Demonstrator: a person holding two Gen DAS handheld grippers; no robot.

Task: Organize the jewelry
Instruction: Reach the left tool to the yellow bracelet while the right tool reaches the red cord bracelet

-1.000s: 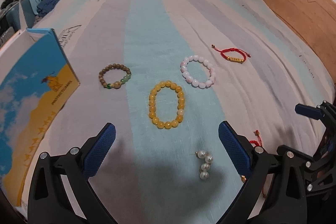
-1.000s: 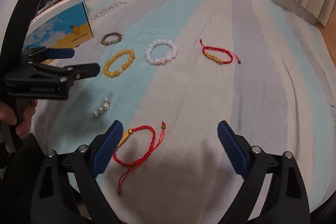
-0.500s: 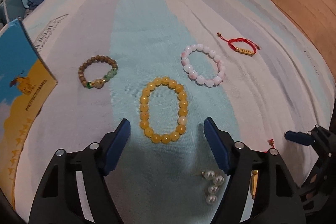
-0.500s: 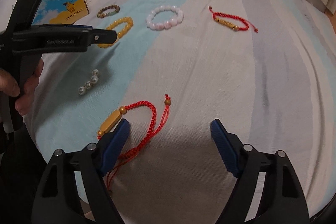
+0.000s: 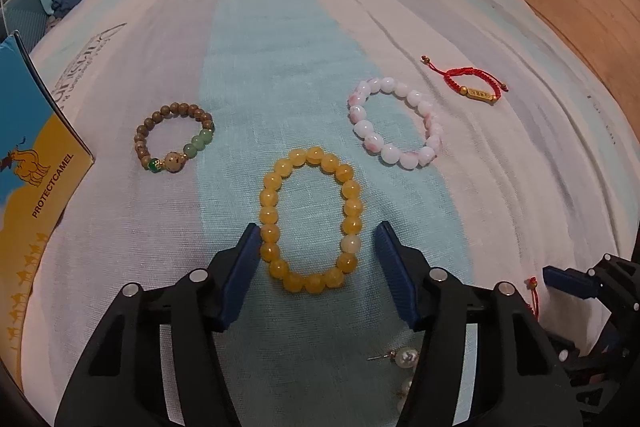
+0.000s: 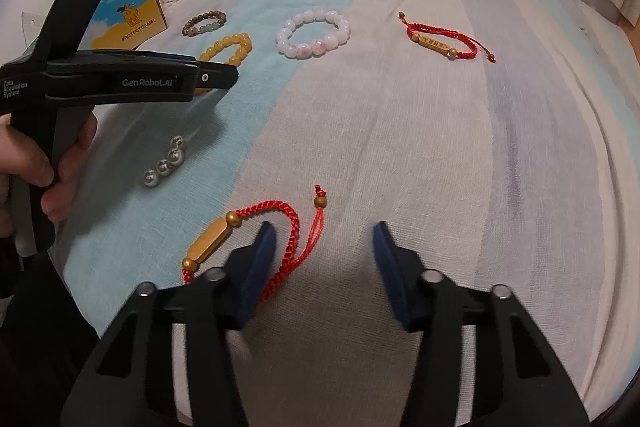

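L gripper (image 5: 316, 259): your jaws closing, yellow bead bracelet (image 5: 312, 219) btwn them; left pad touches beads, right pad still apart.
R gripper (image 6: 322, 259): your jaws closing, not gripping; near red cord bracelet (image 6: 256, 243) under left pad, cord partly btwn pads.
Rest on striped bedspread (image 5: 280, 47): pink-white bracelet (image 5: 396, 123), brown-green bracelet (image 5: 174, 137), far red cord bracelet (image 5: 472, 87), pearls (image 6: 166, 163).
Box (image 5: 28, 179): left edge.

Left gripper (image 5: 316, 251) and right gripper (image 6: 324, 251) angled down, jaws closing, nothing gripped.

box (image 5: 36, 163) reads "protectcamel" (left tongs (image 6: 218, 77): "genrobot.ai").
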